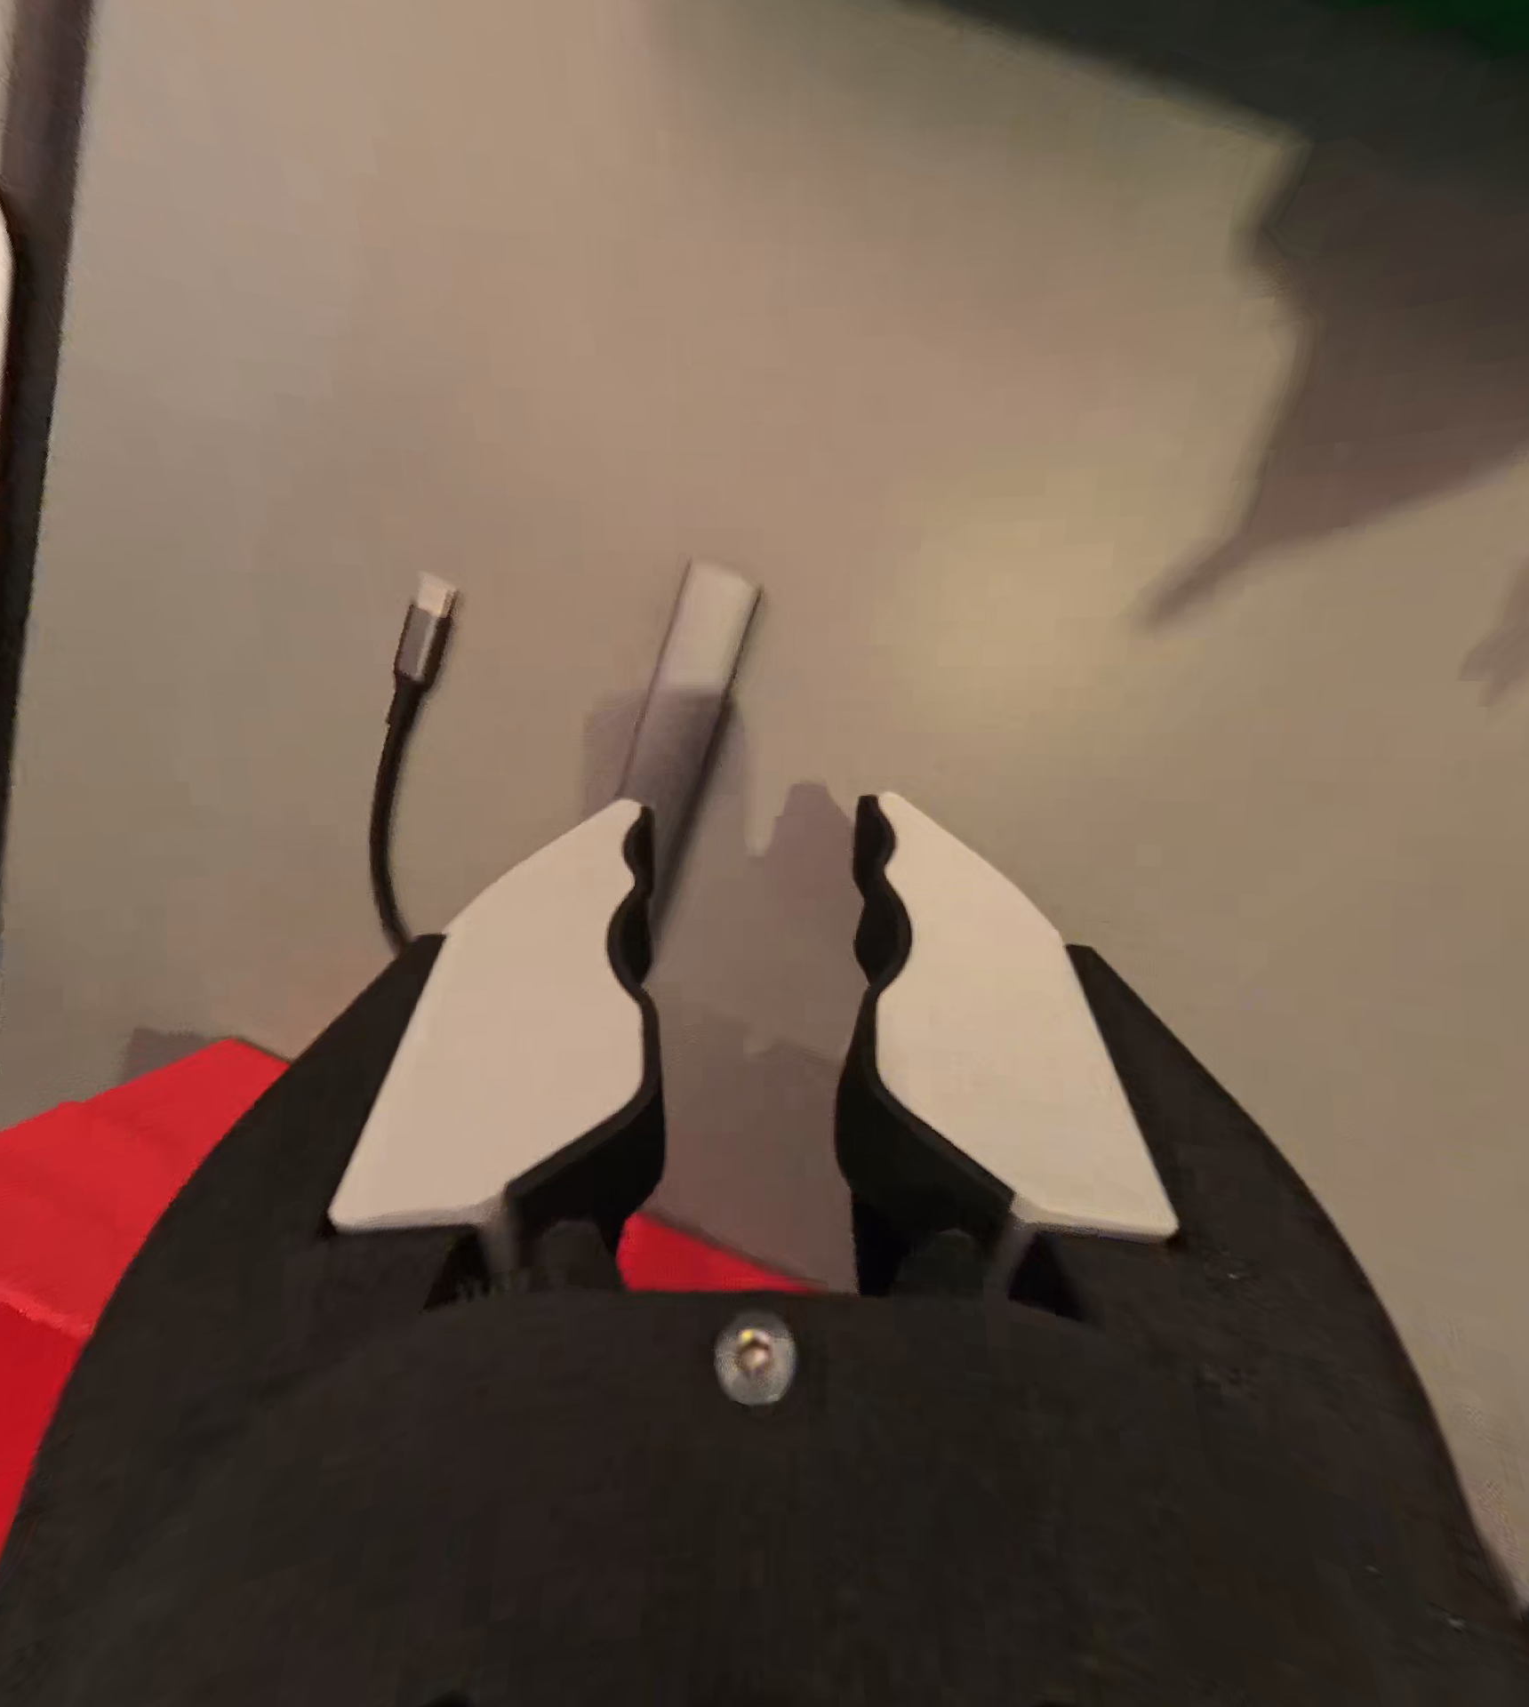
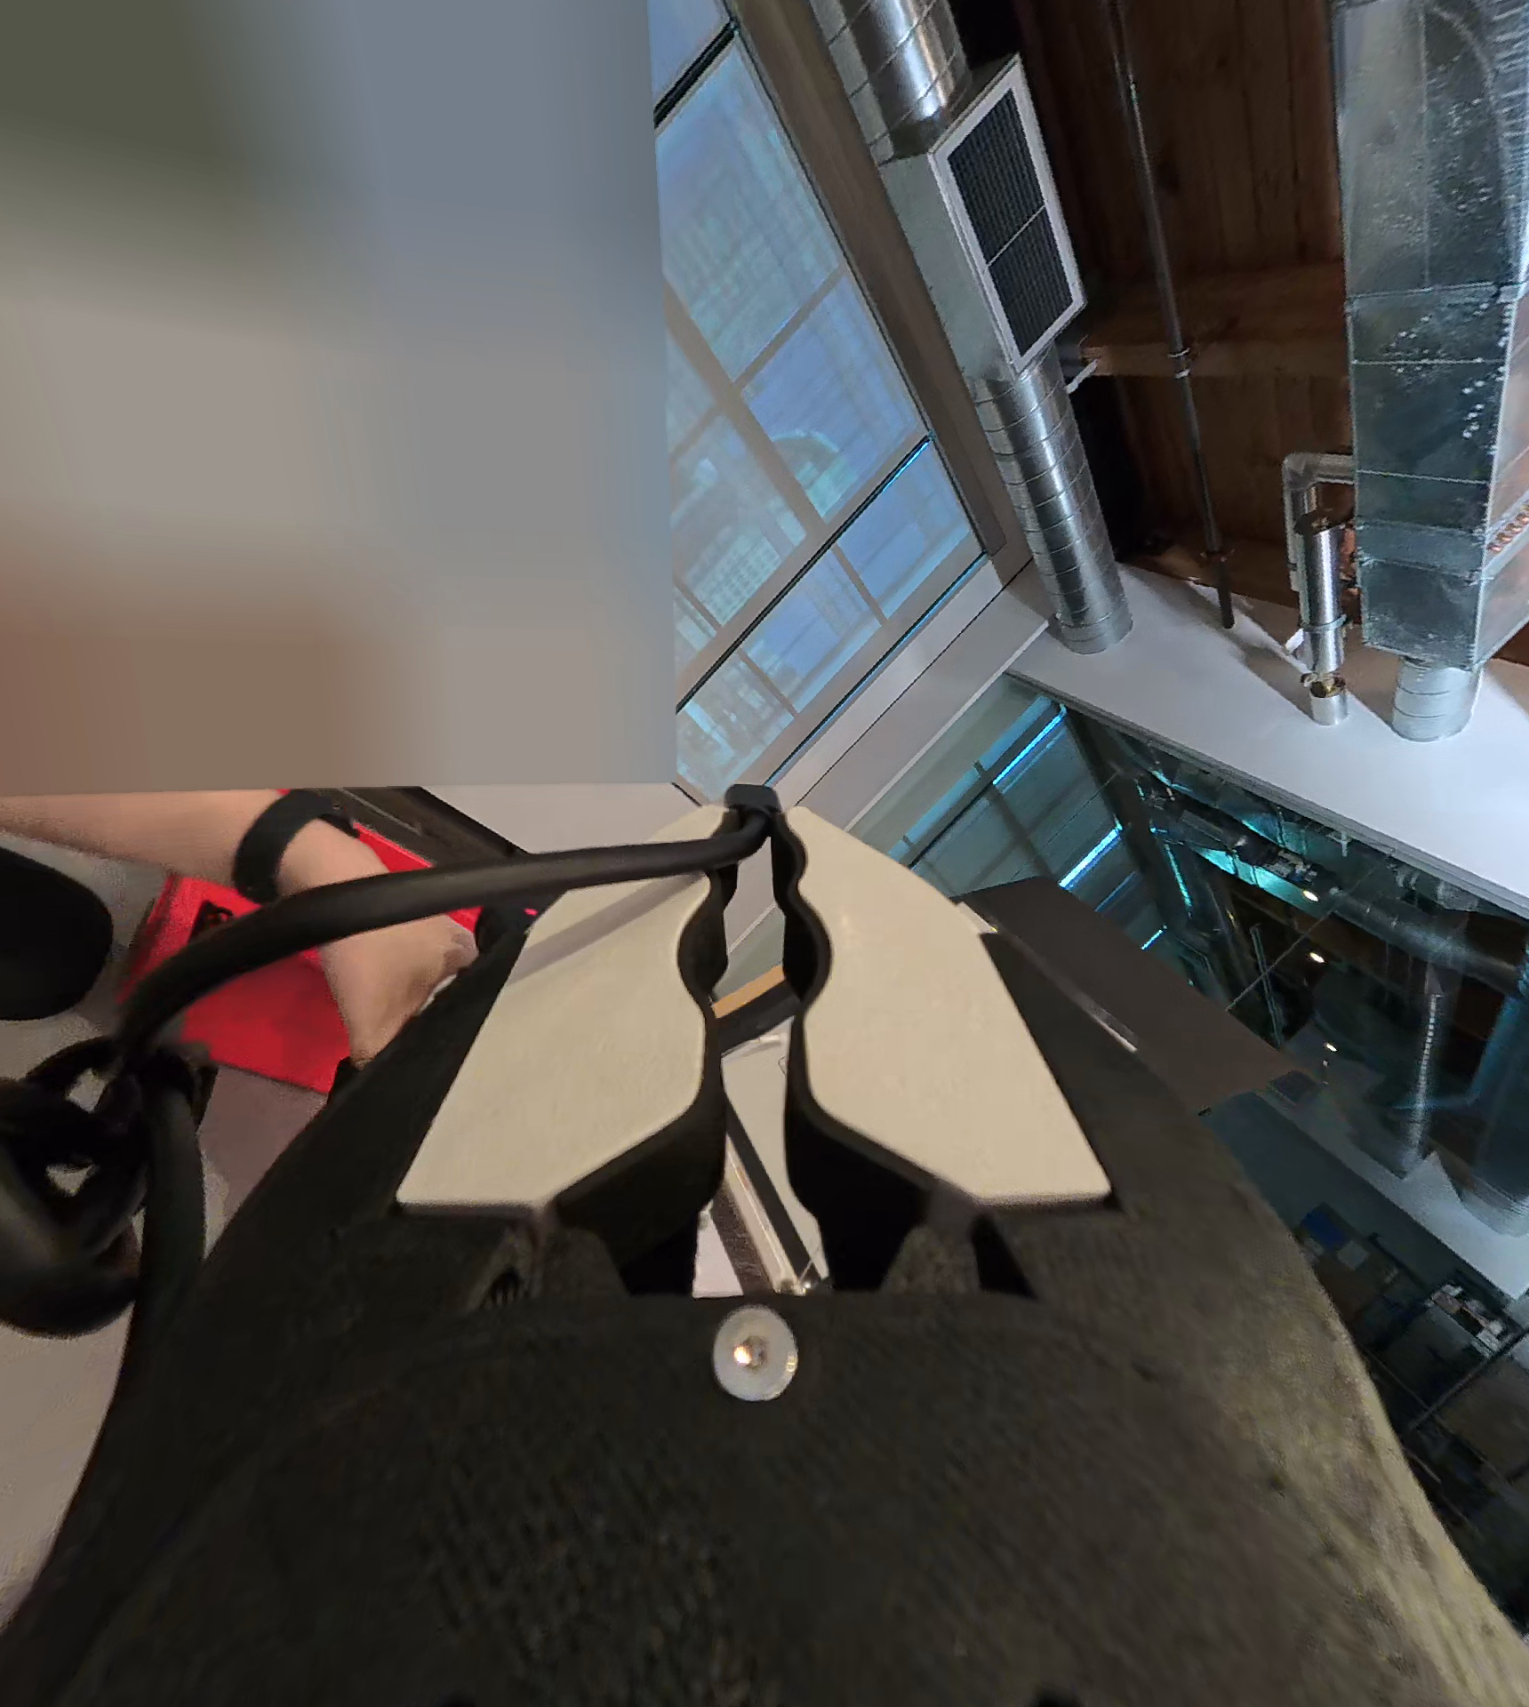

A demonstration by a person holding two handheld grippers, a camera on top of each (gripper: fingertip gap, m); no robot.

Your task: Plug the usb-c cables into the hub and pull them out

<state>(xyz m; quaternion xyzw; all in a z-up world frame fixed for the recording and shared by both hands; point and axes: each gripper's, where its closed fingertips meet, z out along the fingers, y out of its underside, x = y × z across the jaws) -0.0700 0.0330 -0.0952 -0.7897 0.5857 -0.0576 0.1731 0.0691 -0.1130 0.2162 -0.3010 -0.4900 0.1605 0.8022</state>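
Right now we judge the task to sit between a pull-out and the next plug-in. Our right gripper (image 2: 750, 827) is clamped on a thick black rubber-sheathed cable (image 2: 428, 891) at its very tips, the cord trailing off toward 9 o'clock into a bundled coil (image 2: 50, 1173); whether the plug end points forward we cannot tell, since only a black stub pokes past the tips. That gripper is tipped steeply upward, looking at windows and silver ceiling ducts, well away from the work.

Our left gripper (image 1: 752, 813) hangs above the pale grey desk (image 1: 927, 462) with its jaws spread and nothing between them. Just beyond its tips, toward 12 o'clock, lies the slim silver-grey metal hub (image 1: 696, 684), its near end hidden behind the left finger. At 10 o'clock from the tips, near the hub but not touching it, rests a thin black braided cable with a grey metal usb-c plug (image 1: 424, 637), unplugged and pointing away from us.

Next, we reckon, the left gripper should settle over the hub and pinch it steady, while the right swings down and lines its cable end up with a port.
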